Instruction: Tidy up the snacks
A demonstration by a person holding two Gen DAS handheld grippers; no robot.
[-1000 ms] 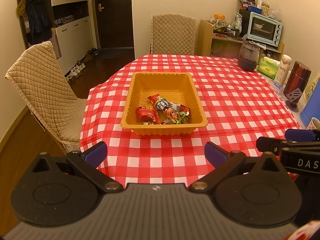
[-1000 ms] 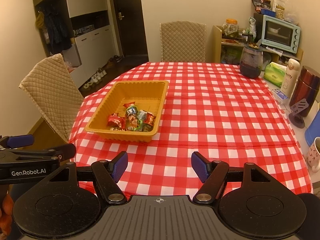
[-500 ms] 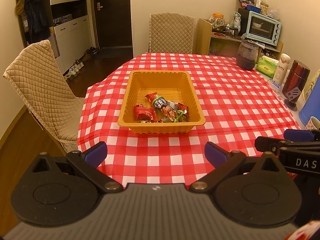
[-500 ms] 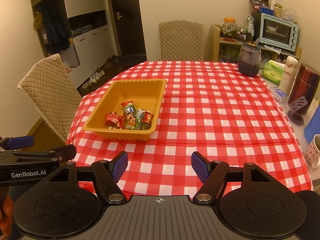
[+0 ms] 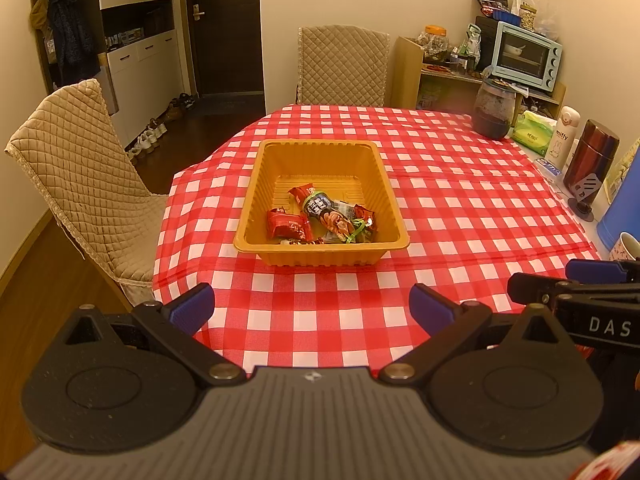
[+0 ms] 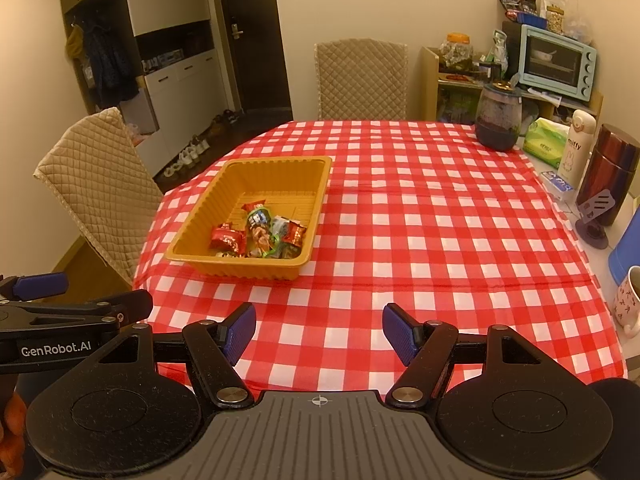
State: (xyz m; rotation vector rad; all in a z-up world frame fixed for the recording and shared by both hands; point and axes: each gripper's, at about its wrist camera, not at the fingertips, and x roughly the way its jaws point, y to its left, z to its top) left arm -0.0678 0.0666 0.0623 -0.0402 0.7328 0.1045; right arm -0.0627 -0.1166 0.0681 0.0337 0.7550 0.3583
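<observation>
An orange plastic tray (image 5: 320, 148) stands on the red checked tablecloth (image 5: 460, 208). It also shows in the right wrist view (image 6: 276, 162). Inside it lie several wrapped snacks: a red packet (image 5: 288, 224), a dark packet (image 5: 324, 210) and smaller ones (image 6: 294, 234). My left gripper (image 5: 312, 306) is open and empty, above the table's near edge, short of the tray. My right gripper (image 6: 319, 332) is open and empty, to the right of the left one. Each gripper shows at the edge of the other's view.
Quilted chairs stand at the left (image 5: 76, 160) and at the far side (image 5: 342, 66). Along the right edge stand a dark jar (image 5: 493, 110), a tissue pack (image 5: 534, 134), a white bottle (image 6: 576, 146), a maroon flask (image 6: 608, 178) and a mug (image 6: 630, 300). A toaster oven (image 6: 556, 62) sits on a shelf.
Both grippers have drawn back and risen a little from the table; the tray looks farther away. Both stay open and empty.
</observation>
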